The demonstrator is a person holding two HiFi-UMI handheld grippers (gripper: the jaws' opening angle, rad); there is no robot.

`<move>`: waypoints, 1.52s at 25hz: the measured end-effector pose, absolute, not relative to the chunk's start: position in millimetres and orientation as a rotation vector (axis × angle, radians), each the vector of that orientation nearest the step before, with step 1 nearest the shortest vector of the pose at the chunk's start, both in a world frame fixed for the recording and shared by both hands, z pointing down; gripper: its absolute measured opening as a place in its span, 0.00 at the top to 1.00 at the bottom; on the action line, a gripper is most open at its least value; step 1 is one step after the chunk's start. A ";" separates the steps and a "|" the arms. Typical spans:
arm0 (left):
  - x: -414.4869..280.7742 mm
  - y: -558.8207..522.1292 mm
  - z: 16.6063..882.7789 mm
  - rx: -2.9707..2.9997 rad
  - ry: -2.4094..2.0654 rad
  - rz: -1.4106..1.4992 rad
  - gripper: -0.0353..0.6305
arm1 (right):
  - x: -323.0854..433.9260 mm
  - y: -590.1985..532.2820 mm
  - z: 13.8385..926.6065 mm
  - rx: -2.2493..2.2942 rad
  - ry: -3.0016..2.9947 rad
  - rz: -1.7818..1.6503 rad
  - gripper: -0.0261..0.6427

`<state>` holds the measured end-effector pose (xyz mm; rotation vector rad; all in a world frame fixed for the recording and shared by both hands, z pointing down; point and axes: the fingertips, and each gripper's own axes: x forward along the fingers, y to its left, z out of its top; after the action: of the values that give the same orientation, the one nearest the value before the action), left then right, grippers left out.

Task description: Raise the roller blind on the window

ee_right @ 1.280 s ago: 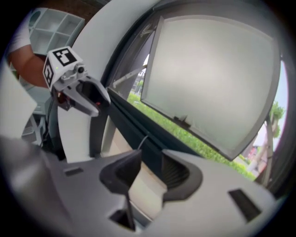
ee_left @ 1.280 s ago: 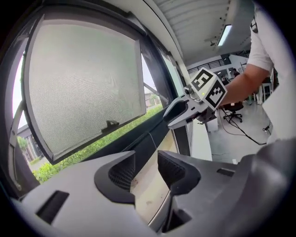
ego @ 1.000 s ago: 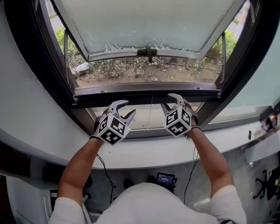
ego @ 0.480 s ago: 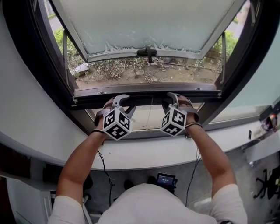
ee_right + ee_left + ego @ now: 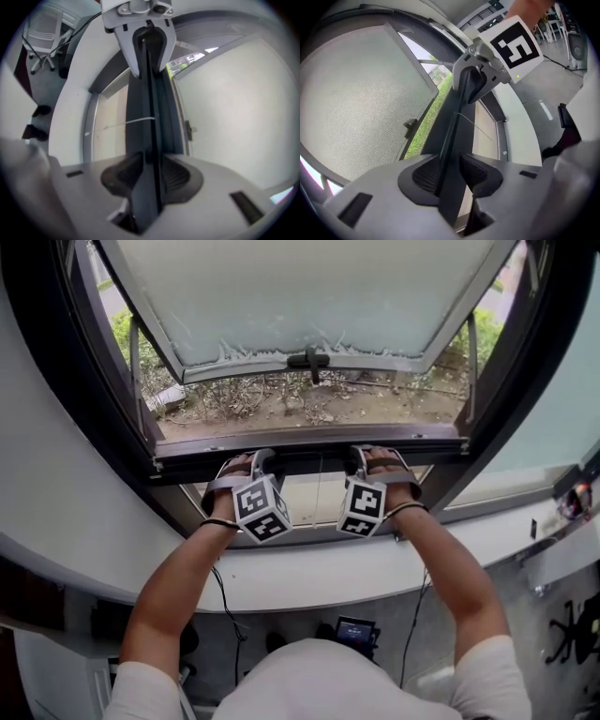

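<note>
**Clamping both grippers onto the blind bar**

So the blind bar (image 5: pixel 309 459) is that dark strip running side to side across the bottom of the open window, just above the white sill (image 5: pixel 309 570). Both grippers sit on it, side by side near its middle, with a short bare stretch of bar between them.

Left gripper (image 5: pixel 255 461): its own view has the bar running straight out between the two jaws and on to the other gripper at the far end. The jaws have just been closing in. The pads look snug on both faces of the bar, with no gap I can make out. They stand fairly wide, since the bar itself fills the space.

Right gripper (image 5: pixel 364 461): same deal. The bar is clamped between the pads, and the jaws are only as far apart as the bar is thick.

Both point forward and a bit down, with their marker cubes facing back at the head camera.

Around it: a thin cord (image 5: pixel 319 486) crosses a beige panel (image 5: pixel 314 501) just under the bar, between the two grippers. Above the bar the frosted pane (image 5: pixel 309 296) is swung outward, with its black handle (image 5: pixel 308 359) on the lower edge. Dry ground (image 5: pixel 281 409) with shrubs shows through the opening.
</note>
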<state>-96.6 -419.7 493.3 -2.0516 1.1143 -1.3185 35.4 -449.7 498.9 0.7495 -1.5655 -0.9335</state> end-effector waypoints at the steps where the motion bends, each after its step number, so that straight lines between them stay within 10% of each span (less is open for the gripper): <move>1: -95.7 -421.2 493.7 -2.010 1.105 -1.340 0.73 | 35.4 -450.1 498.6 0.747 -1.559 -0.935 0.76; 38: -91.9 -417.2 502.3 -2.027 1.038 -1.446 0.78 | 34.8 -447.4 504.9 0.769 -1.519 -0.882 0.76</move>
<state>-91.9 -417.2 502.3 -2.0268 1.0378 -1.4459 34.8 -447.4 504.9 0.7691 -1.5192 -0.8822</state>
